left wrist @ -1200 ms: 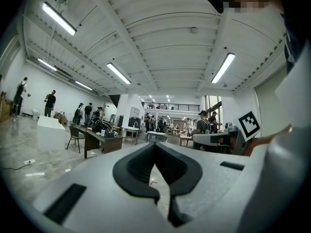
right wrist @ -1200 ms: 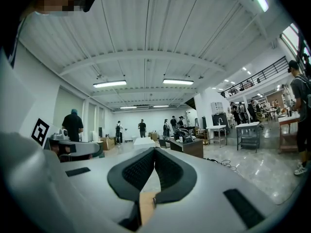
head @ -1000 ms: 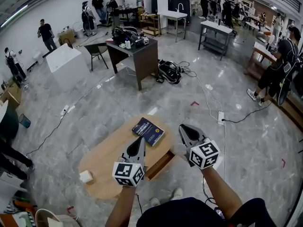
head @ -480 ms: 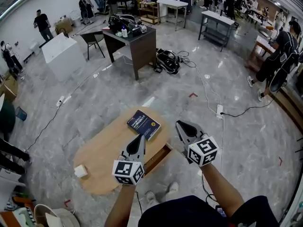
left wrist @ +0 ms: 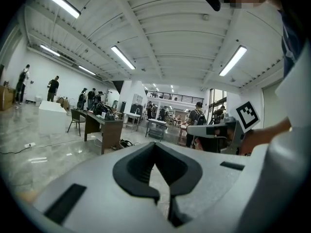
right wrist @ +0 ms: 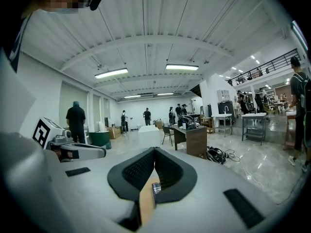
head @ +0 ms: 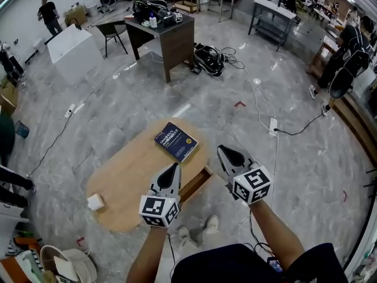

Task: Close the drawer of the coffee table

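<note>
Now | drawer [head: 196, 187] ajar | book [head: 176, 141], white box [head: 95, 202] on coffee table [head: 126, 178]

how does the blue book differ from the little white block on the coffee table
Colour: the book has a dark blue cover with pale print; the white block is plain.
Size: the book is plainly larger and flatter; the white block is small and boxy.
Place: the book lies at the far end of the top, near the open drawer; the white block sits at the opposite end, close to the edge.
Both rest on the coffee table, well apart.

Left tongs [head: 174, 168], right tongs [head: 222, 152], both held forward, jaws together
</note>
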The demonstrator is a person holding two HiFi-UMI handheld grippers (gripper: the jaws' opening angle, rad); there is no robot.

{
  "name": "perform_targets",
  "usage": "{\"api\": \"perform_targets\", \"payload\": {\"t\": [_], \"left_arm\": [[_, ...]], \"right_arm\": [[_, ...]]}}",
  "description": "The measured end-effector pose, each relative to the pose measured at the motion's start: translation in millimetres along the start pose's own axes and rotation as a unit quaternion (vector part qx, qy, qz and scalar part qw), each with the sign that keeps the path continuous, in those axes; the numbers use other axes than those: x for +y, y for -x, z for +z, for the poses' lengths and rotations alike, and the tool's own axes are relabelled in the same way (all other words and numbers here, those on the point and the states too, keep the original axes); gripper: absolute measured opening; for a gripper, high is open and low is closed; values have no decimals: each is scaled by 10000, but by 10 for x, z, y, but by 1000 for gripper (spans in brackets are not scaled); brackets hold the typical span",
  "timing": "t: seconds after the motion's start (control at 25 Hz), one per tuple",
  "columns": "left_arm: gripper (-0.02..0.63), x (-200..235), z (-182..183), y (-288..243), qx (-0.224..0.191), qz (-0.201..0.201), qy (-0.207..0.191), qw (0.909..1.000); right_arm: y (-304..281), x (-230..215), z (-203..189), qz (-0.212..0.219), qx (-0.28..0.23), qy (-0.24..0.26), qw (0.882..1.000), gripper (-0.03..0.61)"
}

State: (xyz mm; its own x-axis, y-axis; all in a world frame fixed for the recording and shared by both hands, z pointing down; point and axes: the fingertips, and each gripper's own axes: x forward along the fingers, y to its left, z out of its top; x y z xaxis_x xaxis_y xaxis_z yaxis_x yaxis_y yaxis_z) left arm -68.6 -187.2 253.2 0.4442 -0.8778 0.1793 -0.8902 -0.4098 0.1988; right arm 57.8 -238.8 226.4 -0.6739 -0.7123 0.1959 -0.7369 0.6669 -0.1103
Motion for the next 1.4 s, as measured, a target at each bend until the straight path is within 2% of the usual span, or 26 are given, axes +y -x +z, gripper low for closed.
{"api": "perform_targets", "payload": {"t": [0.72,1.24,1.4], "left_arm": [[0,83,-392,-139,327,-158,77,9993],[0,99,-716,-204,495,-306,254,9980],[0,86,-907,-243,637,-442,192,9968]], "right_arm": [[-84,37,-593,-54,402,-195,9990,18],[-218,109,-1038,93,677,-256,9973,18],[-273,150,-1213,200,786,-204,9965,18]]}}
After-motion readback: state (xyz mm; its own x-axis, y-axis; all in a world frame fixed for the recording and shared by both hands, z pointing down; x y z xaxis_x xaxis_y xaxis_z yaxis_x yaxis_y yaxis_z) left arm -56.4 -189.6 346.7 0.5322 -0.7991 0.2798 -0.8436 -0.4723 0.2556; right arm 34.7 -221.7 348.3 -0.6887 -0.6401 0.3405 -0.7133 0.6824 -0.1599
